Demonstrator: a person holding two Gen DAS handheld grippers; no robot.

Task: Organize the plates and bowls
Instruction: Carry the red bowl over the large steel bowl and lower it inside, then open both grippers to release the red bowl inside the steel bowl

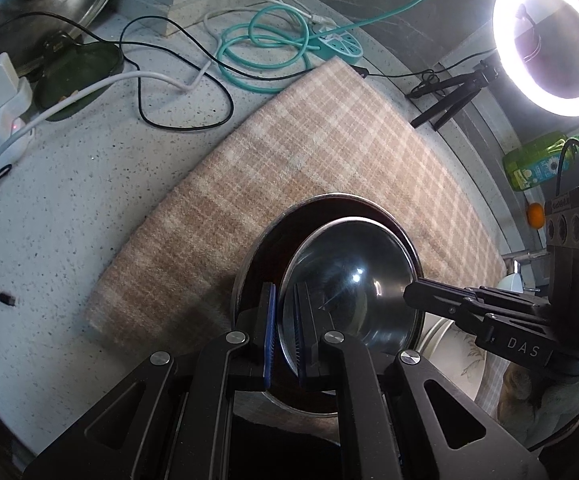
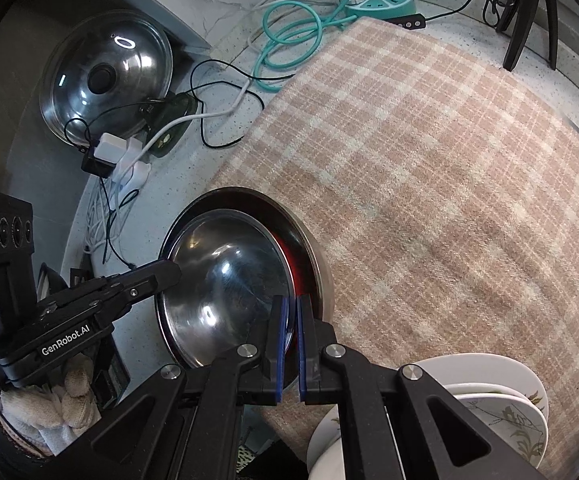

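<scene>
- Surface (image 2: 177, 208): speckled stone, mostly covered by a plaid cloth (image 2: 429, 184). The cloth is the landmark for places below.
- Large steel dish with a red inside (image 2: 309, 252): sits on the near left corner of the cloth, its left side out past the cloth edge. Risk: uneven footing; a push from above could rock it.
- Steel bowl (image 1: 353, 280): nested inside the red-lined dish, tilted, rim not level with the dish rim. Judged as being lowered into place, not yet settled.
- Left gripper (image 1: 285, 336): clenched on the bowl's left rim, thin metal edge between the blue pads.
- Right gripper (image 2: 289, 344): clenched on the opposite rim of the same bowl.
- Risk 1: thin, slick rim held only by two narrow pinches. If the hands drift apart or twist unevenly, the rim may slip from one pad and the bowl would drop and clang into the dish.
- Risk 2: letting go while the bowl is tilted could leave it rocking or off-centre.
- White flowered plates (image 2: 501, 404): stacked at the near right corner of the cloth, just beside the right gripper. A careless pull-back could knock them.
- Loose cables (image 2: 217, 120): off the cloth's left edge; snag hazard for the left hand.
</scene>
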